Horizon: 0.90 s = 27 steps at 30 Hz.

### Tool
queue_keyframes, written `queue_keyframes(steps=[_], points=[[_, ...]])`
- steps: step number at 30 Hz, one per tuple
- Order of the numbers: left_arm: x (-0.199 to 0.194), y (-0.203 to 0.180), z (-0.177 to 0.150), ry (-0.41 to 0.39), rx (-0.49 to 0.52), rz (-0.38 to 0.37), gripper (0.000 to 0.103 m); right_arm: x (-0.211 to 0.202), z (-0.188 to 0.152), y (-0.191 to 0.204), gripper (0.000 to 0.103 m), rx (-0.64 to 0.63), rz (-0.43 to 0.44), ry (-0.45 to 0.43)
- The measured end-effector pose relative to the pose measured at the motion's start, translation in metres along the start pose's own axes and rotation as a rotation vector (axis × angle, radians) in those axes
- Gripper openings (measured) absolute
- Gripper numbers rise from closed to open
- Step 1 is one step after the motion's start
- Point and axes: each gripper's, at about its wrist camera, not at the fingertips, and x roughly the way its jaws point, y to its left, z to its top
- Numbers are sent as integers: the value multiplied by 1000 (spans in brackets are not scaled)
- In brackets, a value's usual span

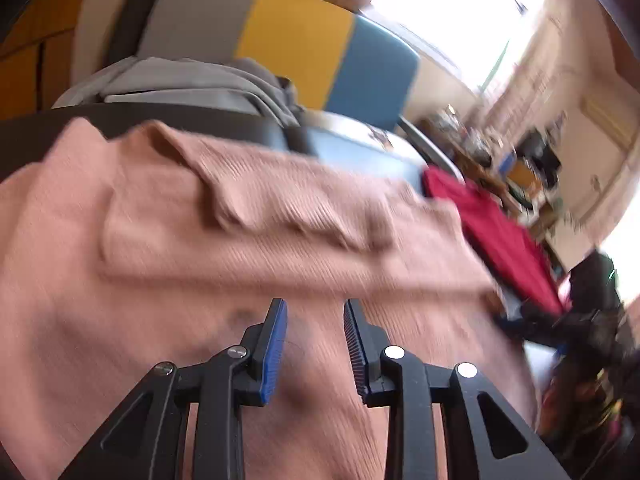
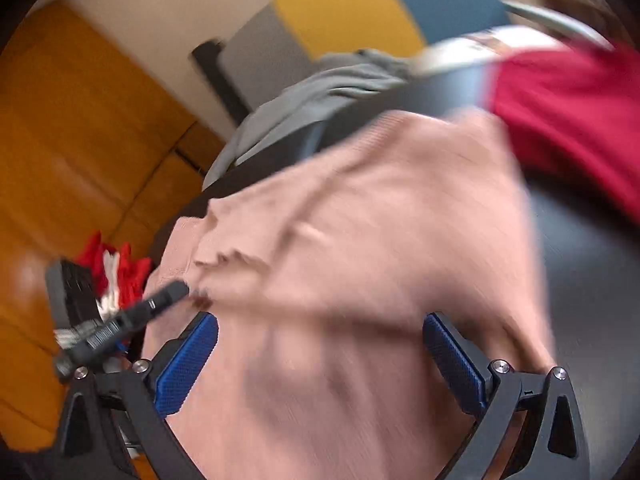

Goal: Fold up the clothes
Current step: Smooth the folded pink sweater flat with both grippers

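Note:
A pink ribbed knit garment (image 1: 248, 240) lies spread and rumpled on a dark table and fills both views; it also shows in the right wrist view (image 2: 360, 240). My left gripper (image 1: 315, 312) hovers just over it with its blue-padded jaws a narrow gap apart, nothing between them. My right gripper (image 2: 320, 336) is wide open over the garment's near part, with the cloth lying between the jaws but not pinched. Both views are motion-blurred.
A red garment (image 1: 500, 236) lies to the right of the pink one, also in the right wrist view (image 2: 572, 120). A grey garment (image 1: 180, 84) is piled at the table's far side. A black tool (image 2: 120, 328) and red-white cloth (image 2: 116, 272) lie at the left.

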Motion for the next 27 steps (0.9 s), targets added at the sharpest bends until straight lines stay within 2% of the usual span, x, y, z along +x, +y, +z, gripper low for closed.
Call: queue_keyframes(steps=[1,2,4,10,13,16,19,23,27], points=[[1,-6,-12,13,27,3,29,-15,-8,-11,103,28,1,-17],[3,-10,-25,-15,70,24,29,-29,-15,-20,103,54,10,-34],[-2,-11,-28,-20,69,30,29,-48,-22,-35,103,98,32,-54],[-9,-16,-31,-19,94,67,29,-37,-8,-43,103,179,107,-27],[-9,-15,-36,-55,97,59,29,-31,-1,-48,103,219,144,-13],[-9,-8,-36,-52,56,24,29,-26,6,-52,103,259,182,1],[-6,-3,-36,-56,28,-16,29,-13,21,-53,103,262,157,-5],[-4,-3,-36,-56,36,-11,29,-6,40,-56,97,206,11,-50],[-3,-3,-36,-58,37,-12,29,-9,43,-57,89,188,-16,-50]])
